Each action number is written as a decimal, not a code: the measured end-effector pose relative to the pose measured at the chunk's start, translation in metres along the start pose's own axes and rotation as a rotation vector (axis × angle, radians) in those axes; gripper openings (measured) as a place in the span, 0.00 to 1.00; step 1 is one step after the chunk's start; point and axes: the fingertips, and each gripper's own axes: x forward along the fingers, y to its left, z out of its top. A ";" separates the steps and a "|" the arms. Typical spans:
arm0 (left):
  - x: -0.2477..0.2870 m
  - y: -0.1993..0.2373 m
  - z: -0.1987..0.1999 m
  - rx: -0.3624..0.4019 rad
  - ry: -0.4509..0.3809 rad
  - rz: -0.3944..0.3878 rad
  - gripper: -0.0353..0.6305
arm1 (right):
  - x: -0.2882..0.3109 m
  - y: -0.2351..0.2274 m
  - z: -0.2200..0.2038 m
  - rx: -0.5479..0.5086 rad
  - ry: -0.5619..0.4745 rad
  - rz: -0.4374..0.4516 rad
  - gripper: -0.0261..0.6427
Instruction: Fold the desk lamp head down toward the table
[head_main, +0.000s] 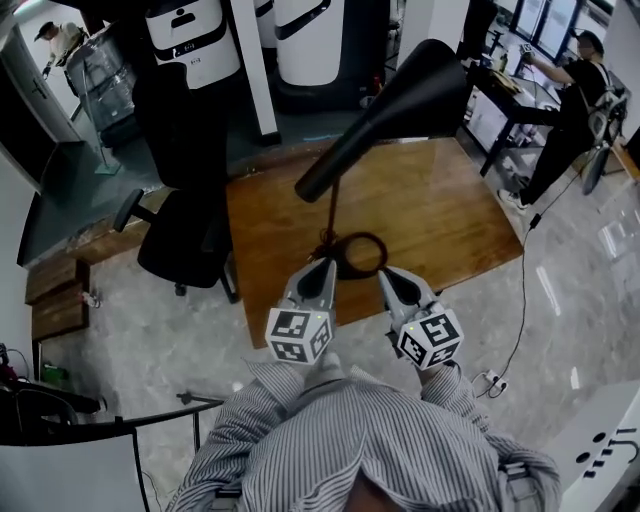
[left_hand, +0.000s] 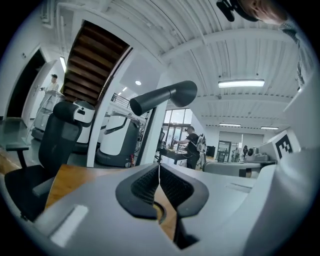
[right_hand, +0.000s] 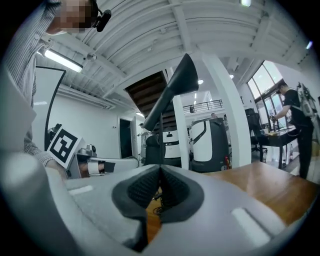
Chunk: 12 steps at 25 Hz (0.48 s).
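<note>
Head view overhead — gripper views share lamp (head_main: 390, 115).

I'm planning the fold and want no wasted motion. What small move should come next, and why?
Probably lift the right gripper toward the lamp head: it and the left gripper are shut and empty, low by the lamp base, while the head stands tilted up, untouched.

The black desk lamp (head_main: 400, 110) stands on the wooden table (head_main: 440, 215), head raised.
</note>
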 end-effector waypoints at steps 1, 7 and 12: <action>0.007 0.006 0.004 0.004 -0.001 -0.003 0.05 | 0.007 -0.004 0.003 -0.001 -0.001 -0.008 0.04; 0.048 0.027 0.013 0.023 0.016 -0.012 0.05 | 0.034 -0.025 0.018 -0.022 -0.008 -0.010 0.04; 0.061 0.034 0.007 0.032 0.037 0.000 0.12 | 0.044 -0.032 0.020 -0.027 -0.011 0.023 0.04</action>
